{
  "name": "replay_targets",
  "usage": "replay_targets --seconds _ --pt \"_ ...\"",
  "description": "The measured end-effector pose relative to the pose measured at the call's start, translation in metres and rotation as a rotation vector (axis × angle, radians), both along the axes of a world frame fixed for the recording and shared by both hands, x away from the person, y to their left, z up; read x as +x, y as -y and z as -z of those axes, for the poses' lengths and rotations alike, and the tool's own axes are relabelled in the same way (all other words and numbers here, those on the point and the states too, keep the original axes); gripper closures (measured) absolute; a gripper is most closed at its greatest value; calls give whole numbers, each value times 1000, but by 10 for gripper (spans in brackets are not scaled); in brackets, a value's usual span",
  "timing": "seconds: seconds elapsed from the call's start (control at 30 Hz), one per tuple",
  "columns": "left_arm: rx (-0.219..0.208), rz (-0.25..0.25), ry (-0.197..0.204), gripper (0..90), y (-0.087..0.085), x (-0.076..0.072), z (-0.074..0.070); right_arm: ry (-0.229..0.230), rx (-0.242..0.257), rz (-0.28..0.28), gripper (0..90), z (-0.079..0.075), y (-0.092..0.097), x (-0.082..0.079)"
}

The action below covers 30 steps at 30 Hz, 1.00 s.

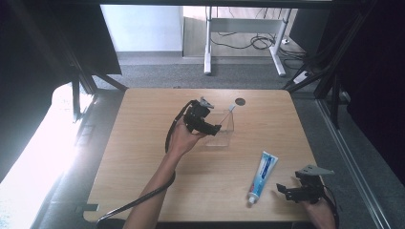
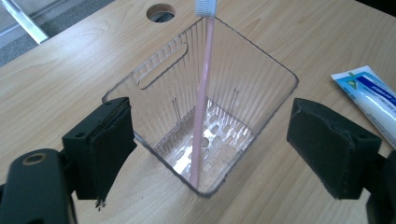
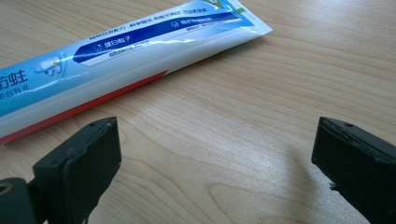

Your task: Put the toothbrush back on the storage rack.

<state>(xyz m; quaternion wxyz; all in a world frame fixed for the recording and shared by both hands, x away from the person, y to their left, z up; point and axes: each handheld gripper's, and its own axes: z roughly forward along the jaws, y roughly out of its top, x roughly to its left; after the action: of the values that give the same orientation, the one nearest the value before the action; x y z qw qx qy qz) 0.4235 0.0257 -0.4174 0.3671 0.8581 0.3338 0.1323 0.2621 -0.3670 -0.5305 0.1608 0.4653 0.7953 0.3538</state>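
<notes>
A clear plastic container (image 1: 220, 130) stands upright near the middle of the wooden table (image 1: 143, 143). A pink toothbrush (image 2: 201, 107) leans inside the container (image 2: 243, 79), bristle head up at the far rim. My left gripper (image 2: 215, 140) hovers just above the container's near corner, its jaws wide apart and touching nothing. In the high view the left gripper (image 1: 213, 127) sits at the container's left side. A blue and white toothpaste tube (image 1: 262, 174) lies flat at the front right. My right gripper (image 1: 282, 190) rests open beside the toothpaste tube (image 3: 116, 60), the right gripper (image 3: 215, 158) holding nothing.
A round cable hole (image 1: 239, 101) lies in the tabletop just behind the container. The table's front edge is close under the right hand. Beyond the far edge are grey carpet and a white desk frame (image 1: 208, 43) with cables.
</notes>
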Motion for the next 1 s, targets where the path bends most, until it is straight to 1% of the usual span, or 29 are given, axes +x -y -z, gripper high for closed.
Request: replay_targets --seconds 0.1,0.2,0.3,0.37,0.63,0.8,0.9,1.0 --pt "6 5 3 137 -5 -4 -2 -1 -1 0 17 0 0 0" --pt "0 13 4 133 -11 -9 -4 -2 -1 -1 18 0 -1 0" --pt "-10 18 16 132 -17 -13 -5 -2 -2 -3 20 0 -1 0" --pt "-7 18 25 131 -20 -16 -5 -5 -1 -3 21 0 -2 0" --pt "-14 21 42 130 -34 -26 -4 -4 -4 -7 23 1 -3 0" --pt "-26 23 54 130 -43 -34 -3 -3 -5 -8 23 1 -3 0" --pt "-23 23 65 130 -49 -39 -2 -2 -6 -9 23 1 -4 0" --pt "-19 24 68 130 -55 -44 -1 -2 -7 -10 22 1 -4 0"
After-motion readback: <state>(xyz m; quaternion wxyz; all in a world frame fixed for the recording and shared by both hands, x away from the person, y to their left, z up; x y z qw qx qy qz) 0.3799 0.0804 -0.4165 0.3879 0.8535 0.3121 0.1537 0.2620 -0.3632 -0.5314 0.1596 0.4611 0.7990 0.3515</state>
